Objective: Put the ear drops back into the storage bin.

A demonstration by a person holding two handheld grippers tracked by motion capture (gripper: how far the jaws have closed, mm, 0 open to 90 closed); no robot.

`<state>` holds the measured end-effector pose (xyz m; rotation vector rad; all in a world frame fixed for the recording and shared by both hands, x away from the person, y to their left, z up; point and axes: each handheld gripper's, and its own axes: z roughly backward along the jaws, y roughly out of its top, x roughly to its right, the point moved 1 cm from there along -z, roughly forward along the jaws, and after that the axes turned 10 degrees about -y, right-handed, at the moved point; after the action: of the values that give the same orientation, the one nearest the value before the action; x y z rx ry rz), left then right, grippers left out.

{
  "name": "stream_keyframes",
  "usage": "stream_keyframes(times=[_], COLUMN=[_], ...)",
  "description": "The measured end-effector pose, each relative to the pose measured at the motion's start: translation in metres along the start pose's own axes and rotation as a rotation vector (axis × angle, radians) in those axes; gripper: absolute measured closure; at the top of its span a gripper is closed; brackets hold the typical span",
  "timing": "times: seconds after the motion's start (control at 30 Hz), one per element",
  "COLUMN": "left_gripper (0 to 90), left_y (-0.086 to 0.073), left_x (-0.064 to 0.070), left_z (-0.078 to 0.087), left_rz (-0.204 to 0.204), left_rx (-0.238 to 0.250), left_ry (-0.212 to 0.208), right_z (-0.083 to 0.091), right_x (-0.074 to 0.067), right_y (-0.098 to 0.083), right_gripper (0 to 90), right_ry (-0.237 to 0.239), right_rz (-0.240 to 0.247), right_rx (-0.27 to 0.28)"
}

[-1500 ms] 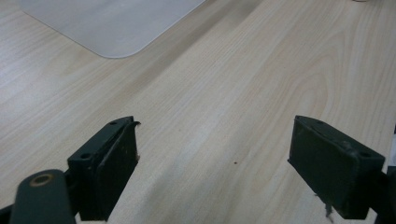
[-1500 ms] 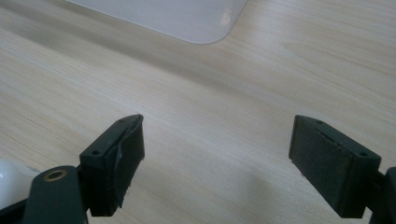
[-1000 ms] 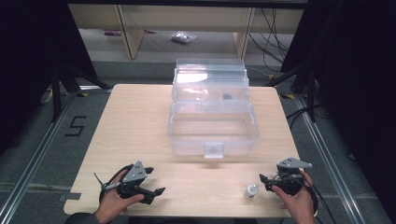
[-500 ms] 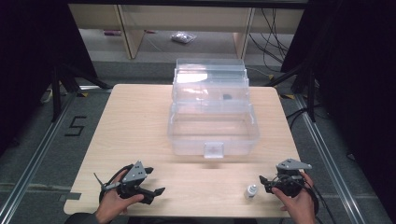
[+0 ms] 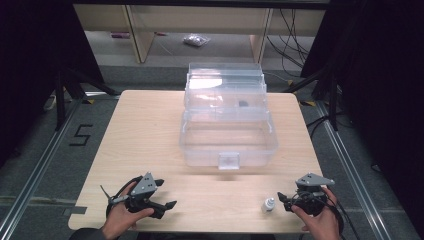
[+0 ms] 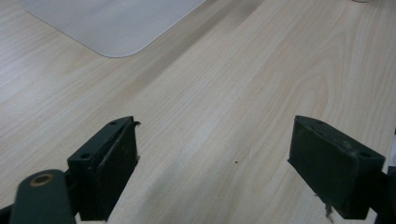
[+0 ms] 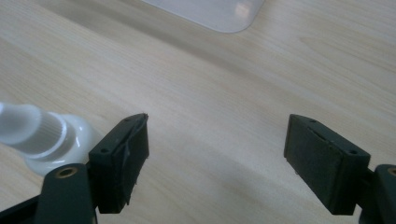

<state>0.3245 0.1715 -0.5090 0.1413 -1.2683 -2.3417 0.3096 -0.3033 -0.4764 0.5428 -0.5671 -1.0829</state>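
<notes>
A small white bottle (image 5: 268, 204) stands upright near the table's front right edge. My right gripper (image 5: 283, 201) rests just right of it, open, jaws pointing left. In the right gripper view the bottle (image 7: 42, 135) sits outside the left jaw, and nothing lies between the jaws of the right gripper (image 7: 217, 135). My left gripper (image 5: 167, 194) lies at the front left, open and held by a hand. Bare wood shows between the jaws of the left gripper (image 6: 215, 140). A clear plastic box (image 5: 227, 125) with its lid raised stands mid-table.
The wooden table (image 5: 145, 135) has bare room left of the box and along the front. A corner of the box (image 6: 112, 23) shows in the left gripper view, and another box corner (image 7: 219, 14) in the right gripper view. Shelving and cables lie beyond the far edge.
</notes>
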Motion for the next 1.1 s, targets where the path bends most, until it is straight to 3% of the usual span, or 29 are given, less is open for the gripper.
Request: stream_keyframes(times=[0.07,0.1,0.13,0.2,0.23,0.27,0.47,0.53,0.6,0.77,0.8,0.83,0.9,0.97,1.0,1.03,1.1], left_gripper=[14.9,14.9,14.9,14.9,14.9,14.9,14.9,14.9,14.8,14.9,14.9,14.9,14.8,14.9,14.9,14.8,14.9], left_y=[0.0,0.0,0.0,0.0,0.0,0.0,0.0,0.0,0.0,0.0,0.0,0.0,0.0,0.0,0.0,0.0,0.0], left_x=[0.0,0.0,0.0,0.0,0.0,0.0,0.0,0.0,0.0,0.0,0.0,0.0,0.0,0.0,0.0,0.0,-0.001], left_z=[0.0,0.0,0.0,0.0,0.0,0.0,0.0,0.0,0.0,0.0,0.0,0.0,0.0,0.0,0.0,0.0,0.0], left_rz=[0.001,0.001,0.003,0.002,0.003,0.0,0.004,0.0,0.004,-0.001,0.003,0.002,0.0,0.003,0.005,0.006,-0.006], left_rx=[0.0,0.001,-0.002,-0.002,-0.007,-0.001,-0.005,-0.001,-0.003,0.002,-0.001,-0.001,0.003,-0.003,-0.004,-0.003,-0.006], left_ry=[-0.001,0.0,-0.001,0.0,0.002,0.001,0.0,0.001,0.001,0.003,0.001,0.002,0.003,0.002,0.003,0.004,0.006], right_z=[0.002,0.003,0.005,0.007,0.009,0.01,0.015,0.018,0.018,0.021,0.021,0.023,0.022,0.025,0.024,0.025,0.024], right_x=[-0.002,-0.001,-0.004,-0.004,-0.007,-0.005,-0.009,-0.012,-0.01,-0.015,-0.014,-0.018,-0.018,-0.021,-0.021,-0.022,-0.021], right_y=[-0.001,-0.001,-0.002,-0.003,-0.003,-0.004,-0.009,-0.01,-0.011,-0.013,-0.014,-0.014,-0.014,-0.014,-0.014,-0.014,-0.014], right_gripper=[23.1,23.2,23.2,23.5,23.6,23.6,23.7,23.7,23.8,23.8,23.8,23.8,23.8,23.8,23.8,23.8,23.8], right_ry=[0.001,-0.001,0.003,0.001,0.002,0.0,0.013,0.016,0.02,0.035,0.034,0.041,0.042,0.058,0.056,0.063,0.061], right_rz=[-0.006,0.017,0.0,0.033,-0.005,0.029,0.022,-0.011,0.031,0.025,0.056,0.015,0.05,0.027,0.058,0.048,0.076], right_rx=[-0.002,0.005,-0.013,0.002,-0.015,-0.006,-0.02,-0.031,-0.024,-0.041,-0.032,-0.054,-0.03,-0.057,-0.048,-0.056,-0.049])
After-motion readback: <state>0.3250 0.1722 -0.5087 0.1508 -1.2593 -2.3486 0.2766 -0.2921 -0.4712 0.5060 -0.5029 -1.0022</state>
